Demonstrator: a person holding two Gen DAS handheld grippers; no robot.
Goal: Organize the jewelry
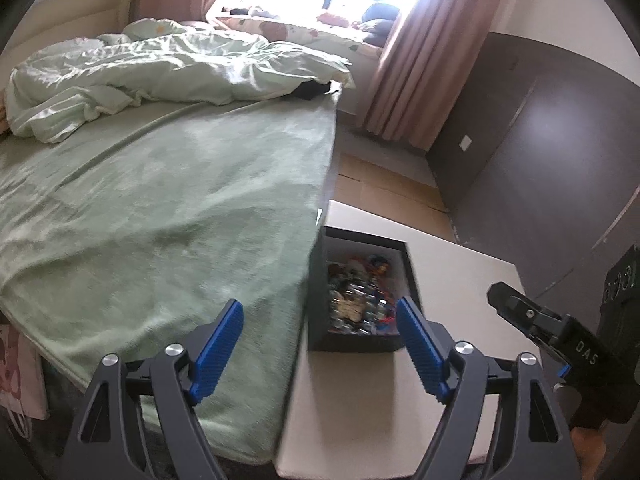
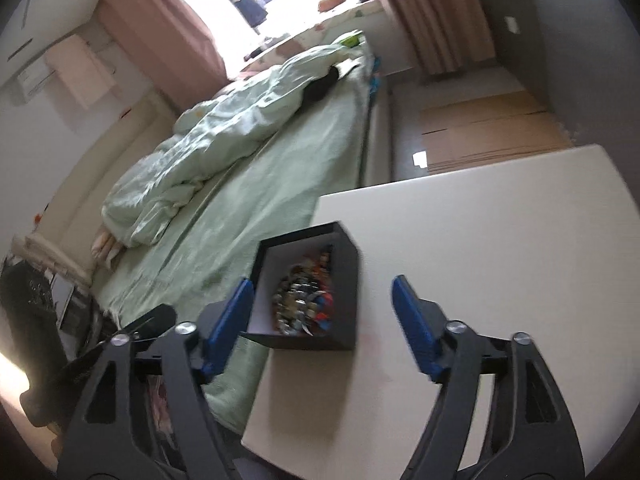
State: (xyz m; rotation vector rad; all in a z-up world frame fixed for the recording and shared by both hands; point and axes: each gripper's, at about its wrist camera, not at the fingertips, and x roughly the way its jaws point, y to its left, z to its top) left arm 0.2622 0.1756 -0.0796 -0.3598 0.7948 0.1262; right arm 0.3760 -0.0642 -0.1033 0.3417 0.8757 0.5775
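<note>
Black box point(image 1: 357, 338) of mixed jewelry point(image 1: 360, 296) sits at the left edge of the white tabletop point(image 1: 452, 280), right beside the bed point(image 1: 160, 200). Left claw point(image 1: 320, 320) and right claw point(image 2: 322, 300) both hover wide open, holding nothing.

Risks, as a guess: box is close to the tabletop edge, so a nudge could tip it toward the bed; pieces look tangled, so one pull may drag several out.

Count: 1 box, 1 tabletop, 2 claws; jewelry pcs too blurred to count.

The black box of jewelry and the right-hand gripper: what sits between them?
Nothing; in the right wrist view only bare white table separates the box from the open gripper.
</note>
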